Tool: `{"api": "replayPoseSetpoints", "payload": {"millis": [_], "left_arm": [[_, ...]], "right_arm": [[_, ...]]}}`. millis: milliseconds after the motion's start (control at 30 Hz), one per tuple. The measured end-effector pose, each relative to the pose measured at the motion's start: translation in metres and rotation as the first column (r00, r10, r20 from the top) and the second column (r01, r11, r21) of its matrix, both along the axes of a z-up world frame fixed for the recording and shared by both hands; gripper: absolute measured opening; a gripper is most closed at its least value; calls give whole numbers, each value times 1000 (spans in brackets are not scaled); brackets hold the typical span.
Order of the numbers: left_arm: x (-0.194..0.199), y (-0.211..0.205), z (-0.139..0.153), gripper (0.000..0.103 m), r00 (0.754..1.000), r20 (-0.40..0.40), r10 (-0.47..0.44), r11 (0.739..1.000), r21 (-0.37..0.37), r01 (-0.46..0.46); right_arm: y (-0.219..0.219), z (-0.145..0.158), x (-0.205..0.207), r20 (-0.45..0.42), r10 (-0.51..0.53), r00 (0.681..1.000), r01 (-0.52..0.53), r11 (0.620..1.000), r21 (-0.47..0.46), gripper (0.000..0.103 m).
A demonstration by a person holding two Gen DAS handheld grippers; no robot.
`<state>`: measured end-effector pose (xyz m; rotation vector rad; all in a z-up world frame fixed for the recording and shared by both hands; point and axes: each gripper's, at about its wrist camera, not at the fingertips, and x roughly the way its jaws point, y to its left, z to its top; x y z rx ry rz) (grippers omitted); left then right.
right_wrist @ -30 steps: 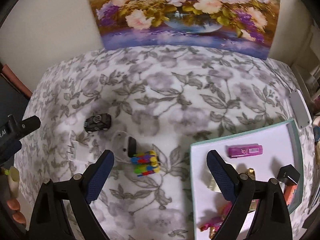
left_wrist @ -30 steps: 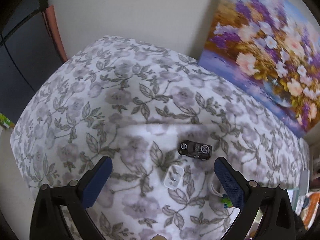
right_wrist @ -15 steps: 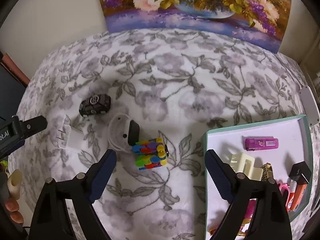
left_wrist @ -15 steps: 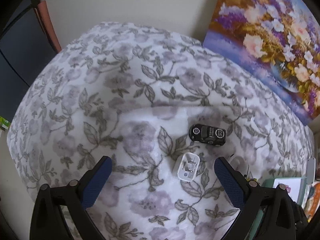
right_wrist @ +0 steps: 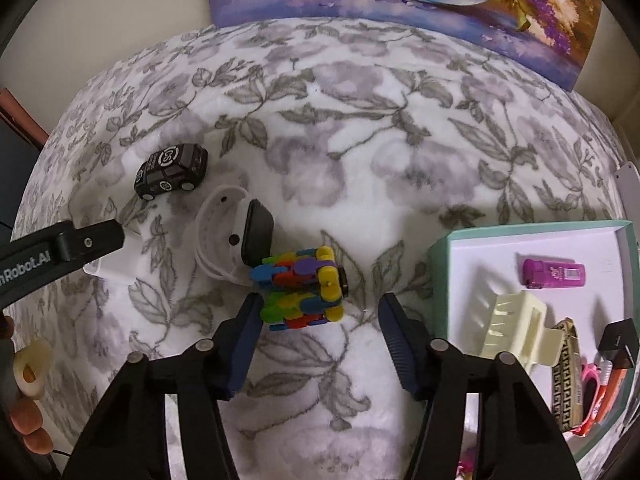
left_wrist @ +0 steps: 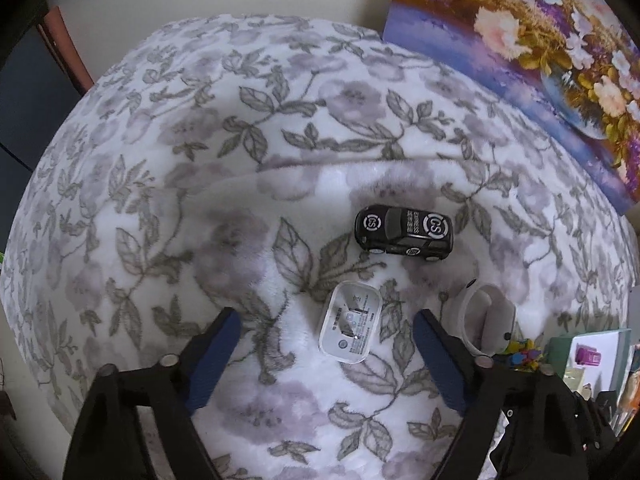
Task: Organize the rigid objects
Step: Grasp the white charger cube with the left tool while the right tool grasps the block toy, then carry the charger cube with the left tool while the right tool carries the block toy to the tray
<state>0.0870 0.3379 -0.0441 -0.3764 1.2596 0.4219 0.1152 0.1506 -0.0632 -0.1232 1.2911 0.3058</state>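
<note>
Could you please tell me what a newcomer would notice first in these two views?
Probably the multicoloured plastic block cube on the grey floral blanket, just ahead of the open right claw. Next, the black toy car with white roundels beyond the white plug adapter, which lies between the open left claw's fingers.

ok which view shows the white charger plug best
The left wrist view: the white charger plug lies whole between the open left claw, prongs and label visible. In the right wrist view only a white sliver shows, mostly hidden behind the left claw's arm.
</note>
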Motion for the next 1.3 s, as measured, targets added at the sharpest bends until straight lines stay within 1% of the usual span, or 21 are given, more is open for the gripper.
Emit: {"api": "replayPoseSetpoints", "payload": {"millis": [100, 233, 300, 367, 467, 500, 533, 600, 633, 700, 867, 967, 1067, 1133, 1300], "left_arm": [[3, -1, -7, 76, 1000, -7, -6, 1000, -4, 6], [5, -2, -13, 73, 1000, -13, -3, 1000, -11, 3], [6, -2, -17, 66, 1000, -17, 1, 1000, -14, -1], [6, -1, -20, 64, 1000, -22, 1, 1000, -14, -2], [6, -1, -24, 52, 1000, -26, 4, 1000, -19, -4], [6, -2, -25, 50, 1000, -27, 3, 1000, -21, -4], [7, -2, -25, 48, 1000, -26, 3, 1000, -21, -3], [7, -3, -23, 38, 1000, -17, 3, 1000, -26, -4], [8, -5, -21, 36, 1000, -11, 0, 1000, -23, -1], [8, -8, -19, 32, 1000, -6, -10, 1000, -8, 10], [12, -13, -16, 31, 1000, -5, -21, 1000, 6, 22], [13, -14, -13, 31, 1000, 10, -17, 1000, 7, 17], [12, -19, 6, 31, 999, 50, -16, 1000, 20, 15], [10, -22, 23, 31, 996, 91, -20, 999, 33, 17], [5, -31, 61, 31, 983, 176, -44, 998, 58, 34]], "right_arm": [[3, -5, 1, -2, 4, 1000, -4, 1000, -8, 54], [6, -10, 1, 4, 5, 1000, -5, 1000, -22, 53], [8, -12, 2, 13, 7, 1000, -7, 1000, -28, 53], [9, -12, 2, 24, 12, 1000, -12, 999, -36, 53], [12, -13, 0, 38, 20, 999, -18, 999, -51, 53], [13, -12, -1, 42, 23, 999, -21, 998, -56, 52], [14, -12, 0, 44, 25, 999, -23, 998, -57, 51], [16, -11, -1, 44, 29, 999, -27, 998, -49, 47], [16, -11, -1, 44, 33, 999, -31, 999, -45, 45], [18, -11, -2, 45, 36, 998, -34, 998, -45, 44], [14, -9, -1, 44, 38, 998, -37, 999, -33, 44], [9, 2, 0, 62, 34, 997, -33, 999, -12, 44], [0, 15, 2, 74, 14, 997, -15, 1000, 12, 44], [-7, 25, 4, 90, 1, 996, -3, 1000, 24, 44], [-31, 52, 10, 130, -50, 990, 47, 999, 26, 44]]}}
